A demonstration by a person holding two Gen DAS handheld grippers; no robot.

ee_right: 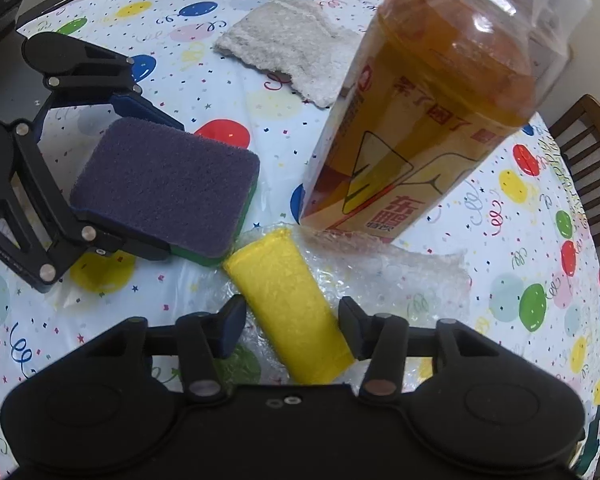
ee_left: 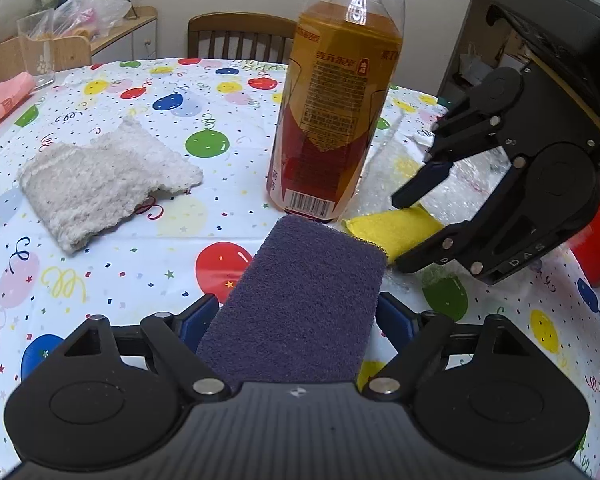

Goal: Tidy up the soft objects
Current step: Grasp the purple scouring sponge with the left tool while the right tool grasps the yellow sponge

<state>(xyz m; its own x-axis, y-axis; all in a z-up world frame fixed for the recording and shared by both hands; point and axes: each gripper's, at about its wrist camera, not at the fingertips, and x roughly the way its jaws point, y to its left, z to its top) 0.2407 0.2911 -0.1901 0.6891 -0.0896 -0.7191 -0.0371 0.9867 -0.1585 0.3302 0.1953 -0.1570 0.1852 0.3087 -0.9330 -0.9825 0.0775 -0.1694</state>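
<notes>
A purple scouring sponge (ee_left: pixel 300 300) with a green base (ee_right: pixel 204 258) lies on the balloon-print tablecloth (ee_left: pixel 112 276). My left gripper (ee_left: pixel 296 320) is shut on it, one blue pad against each long side. Beside it a yellow sponge (ee_right: pixel 292 304) rests on clear bubble wrap (ee_right: pixel 404 280). My right gripper (ee_right: pixel 292 324) points steeply down over the yellow sponge and straddles it. Its right finger touches the sponge's edge, while a small gap shows at the left finger. In the left wrist view the right gripper (ee_left: pixel 400 234) brackets the yellow sponge (ee_left: pixel 388 232).
A tall bottle of amber drink (ee_left: pixel 332 112) stands just behind both sponges. A white fluffy cloth (ee_left: pixel 100 184) lies farther left. A pink bag (ee_left: pixel 0 100) and a glass (ee_left: pixel 36 52) sit at the far left, a red object (ee_left: pixel 596 240) at right, a wooden chair (ee_left: pixel 236 36) behind.
</notes>
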